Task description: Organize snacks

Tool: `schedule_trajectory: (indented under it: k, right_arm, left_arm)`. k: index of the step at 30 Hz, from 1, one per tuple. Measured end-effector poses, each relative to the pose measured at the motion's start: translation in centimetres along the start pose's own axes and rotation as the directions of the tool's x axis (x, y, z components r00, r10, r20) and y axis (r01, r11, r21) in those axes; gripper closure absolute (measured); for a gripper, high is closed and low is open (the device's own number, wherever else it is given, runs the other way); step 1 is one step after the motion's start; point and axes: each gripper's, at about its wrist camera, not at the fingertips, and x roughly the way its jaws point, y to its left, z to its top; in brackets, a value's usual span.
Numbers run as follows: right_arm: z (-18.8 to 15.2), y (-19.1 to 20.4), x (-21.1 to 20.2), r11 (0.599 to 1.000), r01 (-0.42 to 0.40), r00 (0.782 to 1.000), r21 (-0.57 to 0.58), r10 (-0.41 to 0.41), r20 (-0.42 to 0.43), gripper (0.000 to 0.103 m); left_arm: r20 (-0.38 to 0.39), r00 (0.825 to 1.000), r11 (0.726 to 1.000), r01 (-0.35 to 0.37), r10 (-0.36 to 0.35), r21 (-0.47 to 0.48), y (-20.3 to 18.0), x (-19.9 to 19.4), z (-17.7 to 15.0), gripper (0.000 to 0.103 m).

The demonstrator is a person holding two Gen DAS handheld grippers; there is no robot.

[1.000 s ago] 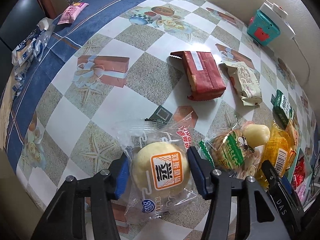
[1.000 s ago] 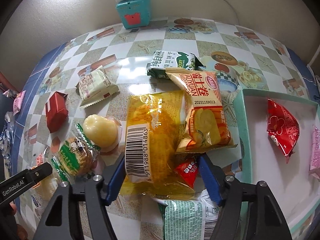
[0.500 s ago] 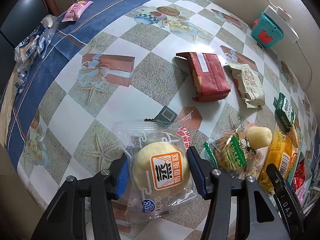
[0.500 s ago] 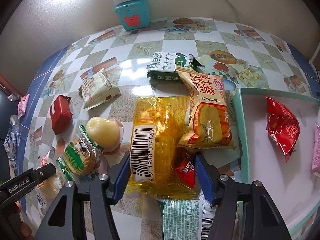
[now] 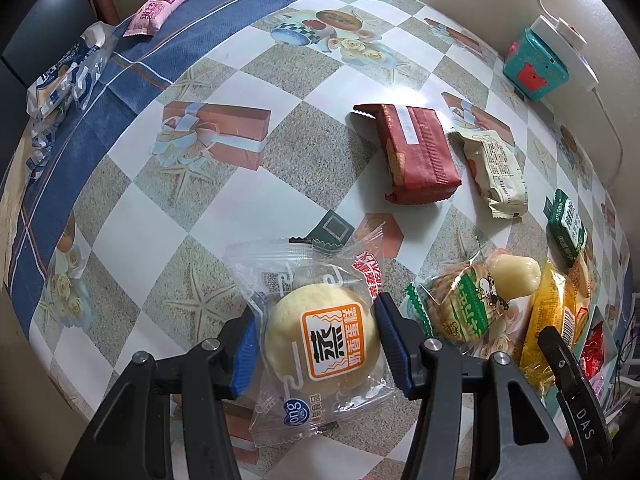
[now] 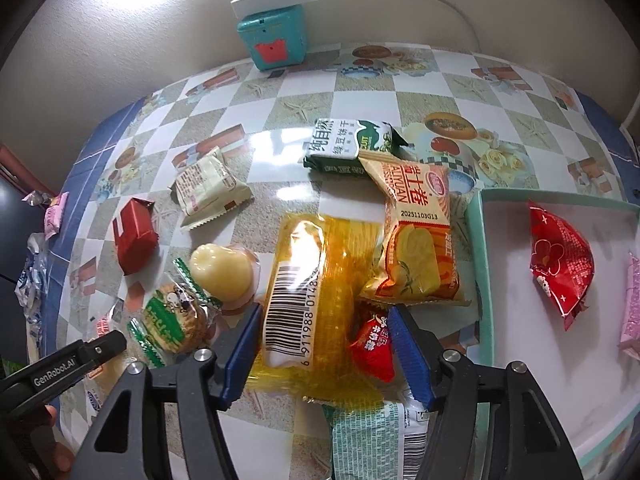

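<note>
Where stamped 20251103G13, orange packet [image 6: 416, 240], "GenRobot.AI" claw [image 6: 100, 348]

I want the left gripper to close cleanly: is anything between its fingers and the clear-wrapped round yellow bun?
Nothing visible is. The left gripper is open with its blue pads either side of the clear-wrapped round yellow bun; only the bun's own crinkled wrapper fills the gaps. The green-labelled biscuit pack lies outside the right finger.
</note>
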Motion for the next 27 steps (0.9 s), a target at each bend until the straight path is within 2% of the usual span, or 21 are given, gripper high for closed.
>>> schedule_trajectory:
  k: [27]
  right_arm:
    - [0.4, 1.5, -0.1, 0.998, 0.001, 1.0, -0.067, 0.0, 0.024, 0.034]
  left_arm:
    - [-0.004, 1.0, 1.0, 0.009, -0.009, -0.013, 0.2, 0.0, 0.0, 0.047]
